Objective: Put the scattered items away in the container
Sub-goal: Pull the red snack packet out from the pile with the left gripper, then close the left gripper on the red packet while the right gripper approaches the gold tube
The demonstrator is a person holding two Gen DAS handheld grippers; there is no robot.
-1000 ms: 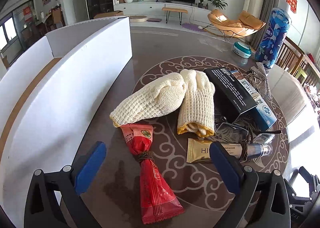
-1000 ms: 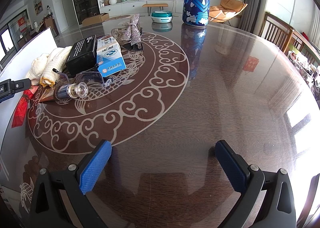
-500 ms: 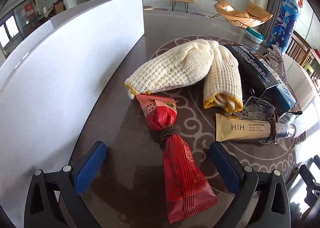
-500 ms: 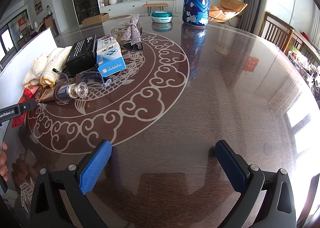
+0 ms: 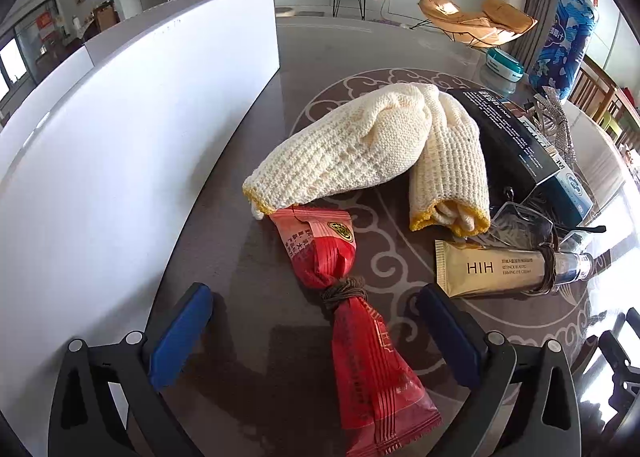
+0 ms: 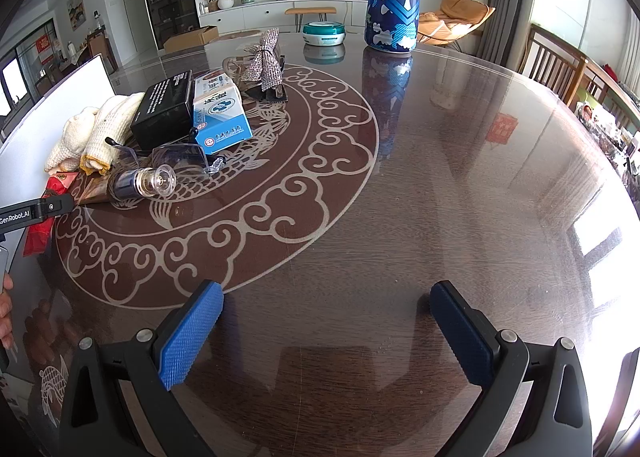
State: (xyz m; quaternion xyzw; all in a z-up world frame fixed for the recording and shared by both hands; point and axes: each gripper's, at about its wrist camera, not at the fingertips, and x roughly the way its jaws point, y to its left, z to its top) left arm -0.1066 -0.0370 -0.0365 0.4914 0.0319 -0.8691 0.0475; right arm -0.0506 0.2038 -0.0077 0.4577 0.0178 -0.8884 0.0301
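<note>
left hand-held gripper [image 5: 316, 331]: mine, released, fingers spread wide either side of the red snack packet [image 5: 352, 321], not touching it.
red snack packet: flat on the counter [image 5: 260, 341], twine tied round its middle, top end at 12 o'clock touching the knit gloves [image 5: 360, 153].
container [image 5: 132, 125]: white wall at 9–11 o'clock, just beside the packet.
gold tube [image 5: 496, 269]: 3 o'clock, below the black box [image 5: 508, 141].
right hand-held gripper [image 6: 324, 331]: released, nothing between its fingers, over bare counter; pile at 10 o'clock.

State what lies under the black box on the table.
The black box leans on the blue-and-white box, with clear glasses at its near end. Whatever lies beneath it is hidden.
</note>
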